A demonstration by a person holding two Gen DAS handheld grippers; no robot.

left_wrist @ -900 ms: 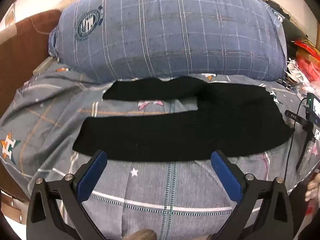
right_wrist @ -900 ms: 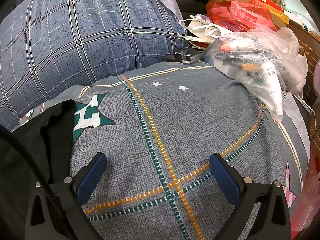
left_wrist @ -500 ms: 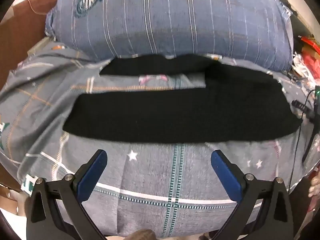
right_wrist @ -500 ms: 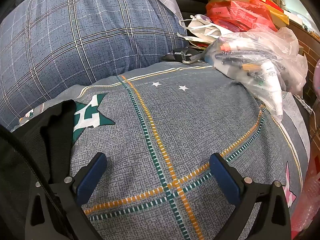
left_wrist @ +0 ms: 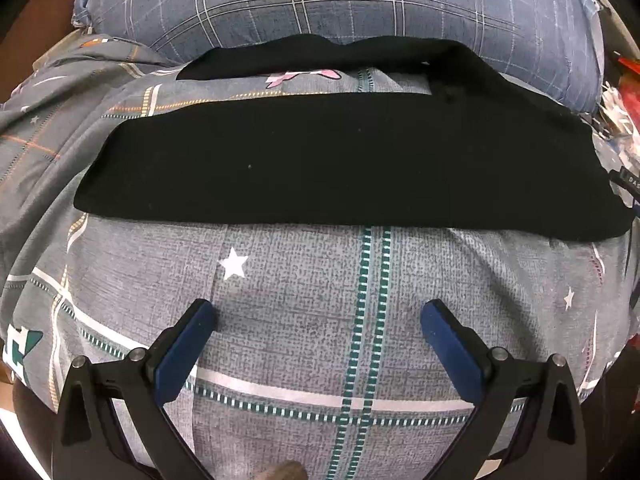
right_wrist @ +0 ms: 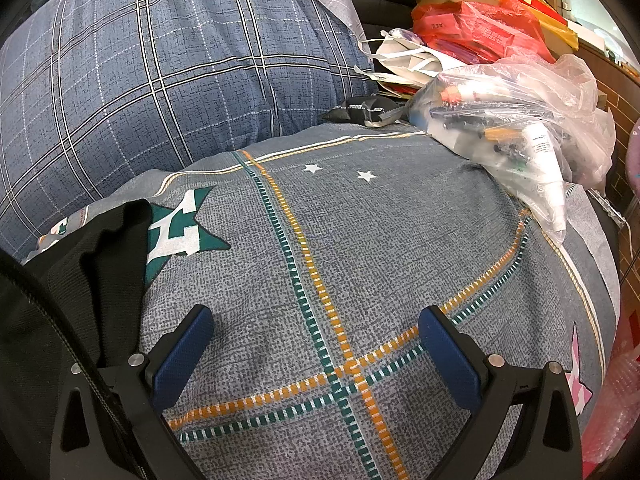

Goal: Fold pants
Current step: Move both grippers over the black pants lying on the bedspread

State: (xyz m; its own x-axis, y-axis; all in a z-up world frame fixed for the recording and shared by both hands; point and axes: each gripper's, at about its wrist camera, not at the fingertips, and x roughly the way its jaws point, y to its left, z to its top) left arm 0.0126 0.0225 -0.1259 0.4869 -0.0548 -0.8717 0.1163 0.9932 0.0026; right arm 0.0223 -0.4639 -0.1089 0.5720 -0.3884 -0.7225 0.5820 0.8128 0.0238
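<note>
Black pants point(left_wrist: 320, 160) lie flat across the grey patterned bedspread point(left_wrist: 304, 292), both legs pointing left and the waist at the right. My left gripper point(left_wrist: 318, 316) hovers open over bare bedspread, a little short of the near leg's edge, with nothing between its blue pads. In the right wrist view only the waist end of the pants point(right_wrist: 92, 256) shows at the far left. My right gripper point(right_wrist: 316, 320) stands open above the bedspread point(right_wrist: 360, 260) to the right of that end, holding nothing.
A big blue plaid pillow point(left_wrist: 340, 4) lies right behind the pants; it shows as the pillow point(right_wrist: 160, 72) in the right wrist view too. A clear plastic bag of small items point(right_wrist: 516, 128) and red packages point(right_wrist: 472, 28) crowd the bed's far right.
The left gripper's view has tilted down and closed in on the pants, which now fill more of its frame. The right gripper's view is unchanged.
</note>
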